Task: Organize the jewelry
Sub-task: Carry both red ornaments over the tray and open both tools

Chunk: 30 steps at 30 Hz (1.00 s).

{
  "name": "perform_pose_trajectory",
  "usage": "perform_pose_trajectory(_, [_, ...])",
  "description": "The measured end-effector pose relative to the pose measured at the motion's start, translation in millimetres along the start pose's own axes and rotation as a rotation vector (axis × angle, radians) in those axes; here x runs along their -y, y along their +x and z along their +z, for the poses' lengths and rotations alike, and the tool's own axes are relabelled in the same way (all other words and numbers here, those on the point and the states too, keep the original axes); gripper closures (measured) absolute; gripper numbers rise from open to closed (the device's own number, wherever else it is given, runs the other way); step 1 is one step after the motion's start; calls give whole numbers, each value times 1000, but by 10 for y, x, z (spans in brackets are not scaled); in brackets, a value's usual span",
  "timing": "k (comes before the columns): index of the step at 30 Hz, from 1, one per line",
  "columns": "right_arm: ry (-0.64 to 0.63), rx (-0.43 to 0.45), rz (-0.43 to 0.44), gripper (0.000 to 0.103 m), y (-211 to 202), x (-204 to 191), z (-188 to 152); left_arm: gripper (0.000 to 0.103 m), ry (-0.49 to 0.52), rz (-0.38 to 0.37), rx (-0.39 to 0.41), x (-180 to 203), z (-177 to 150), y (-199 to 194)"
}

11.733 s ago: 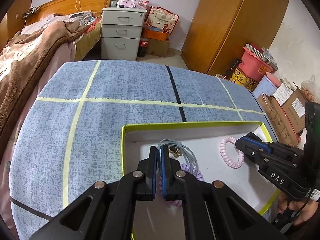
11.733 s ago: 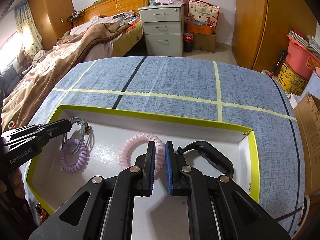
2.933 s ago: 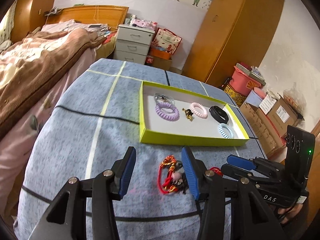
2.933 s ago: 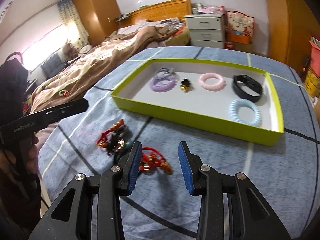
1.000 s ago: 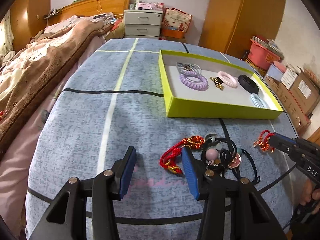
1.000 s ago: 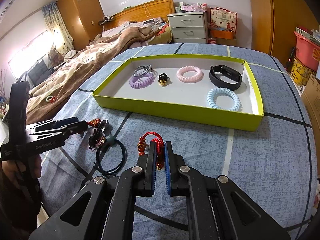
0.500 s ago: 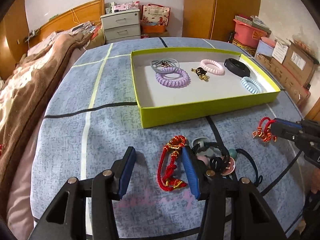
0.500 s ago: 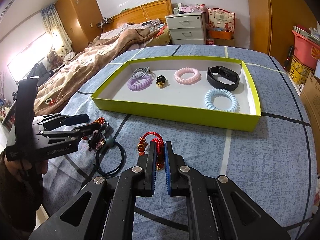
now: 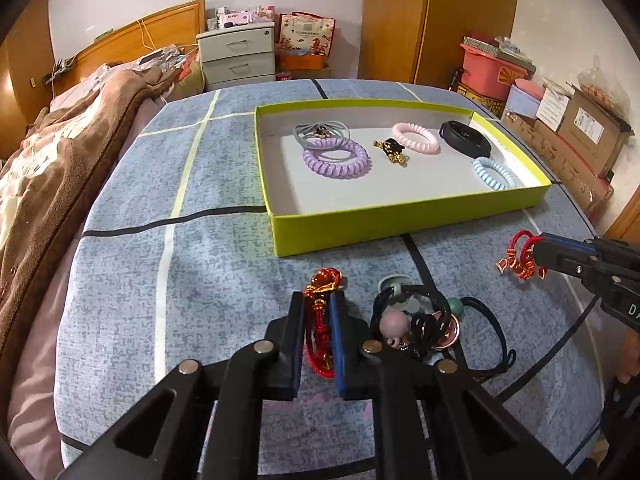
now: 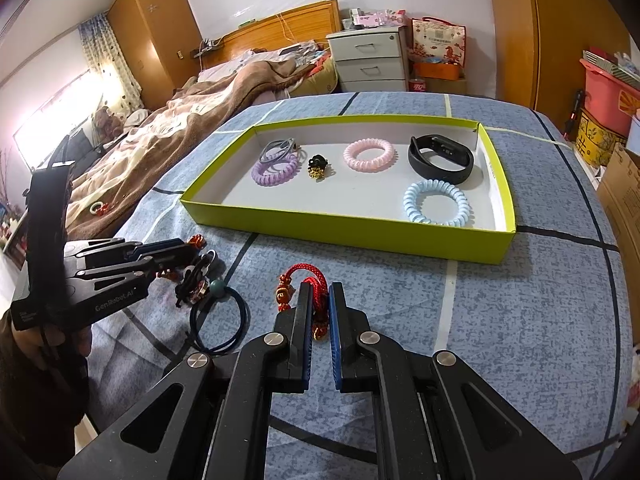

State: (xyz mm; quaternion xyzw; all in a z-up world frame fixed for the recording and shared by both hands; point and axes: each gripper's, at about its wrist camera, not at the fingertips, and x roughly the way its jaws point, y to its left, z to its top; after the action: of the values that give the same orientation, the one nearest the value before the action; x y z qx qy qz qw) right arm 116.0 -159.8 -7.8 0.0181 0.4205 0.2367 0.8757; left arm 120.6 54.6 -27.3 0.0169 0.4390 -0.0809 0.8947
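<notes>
Six pieces already sat in the green tray. Left tool had just closed on a red cord bracelet, right tool pinched another red bracelet. Tangled hair ties were left on the counter.

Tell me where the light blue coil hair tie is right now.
The light blue coil hair tie lies inside the green tray, in its near right corner in the right wrist view, just in front of the black band.
</notes>
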Motion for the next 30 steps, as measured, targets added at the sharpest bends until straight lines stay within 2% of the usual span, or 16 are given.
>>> perform_pose_trajectory(15, [6, 35, 12, 95, -91, 26, 101, 92, -29, -37, 96, -66, 131, -290])
perform_pose_trajectory(23, [-7, 77, -2, 95, -155, 59, 412, 92, -10, -62, 134, -7, 409, -334])
perform_pose_trajectory(30, [-29, 94, -19, 95, -28, 120, 850, 92, -18, -109, 119, 45, 624, -182])
